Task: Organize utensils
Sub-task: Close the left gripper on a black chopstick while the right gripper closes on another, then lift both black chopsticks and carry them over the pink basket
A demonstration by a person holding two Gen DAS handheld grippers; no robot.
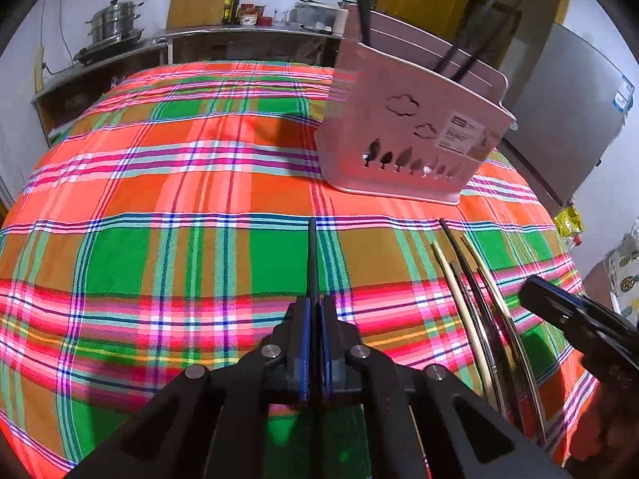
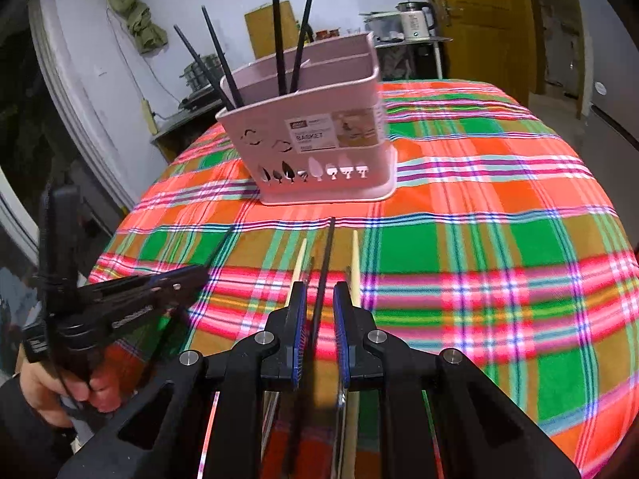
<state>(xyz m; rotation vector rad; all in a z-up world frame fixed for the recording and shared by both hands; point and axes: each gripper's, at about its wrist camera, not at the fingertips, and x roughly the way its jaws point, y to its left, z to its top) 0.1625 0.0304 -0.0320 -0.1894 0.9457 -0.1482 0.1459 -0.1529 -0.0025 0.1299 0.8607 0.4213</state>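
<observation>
A pink utensil basket [image 1: 411, 135] [image 2: 315, 135] stands on the plaid tablecloth and holds several black chopsticks [image 2: 279, 36]. My left gripper [image 1: 315, 311] is shut on a black chopstick [image 1: 312, 255] that points forward. It shows at the left of the right wrist view [image 2: 199, 269]. My right gripper [image 2: 319, 299] is open, its pads on either side of a black chopstick [image 2: 325, 255] lying among loose pale and dark chopsticks [image 2: 354, 255] [image 1: 471, 299]. The right gripper shows at the right edge of the left wrist view [image 1: 531, 291].
The plaid tablecloth [image 1: 179, 207] covers the whole table. A counter with a steel pot [image 1: 114, 20] and bottles runs behind it. A yellow door [image 2: 483, 20] and a grey fridge [image 1: 567, 111] stand beyond the table.
</observation>
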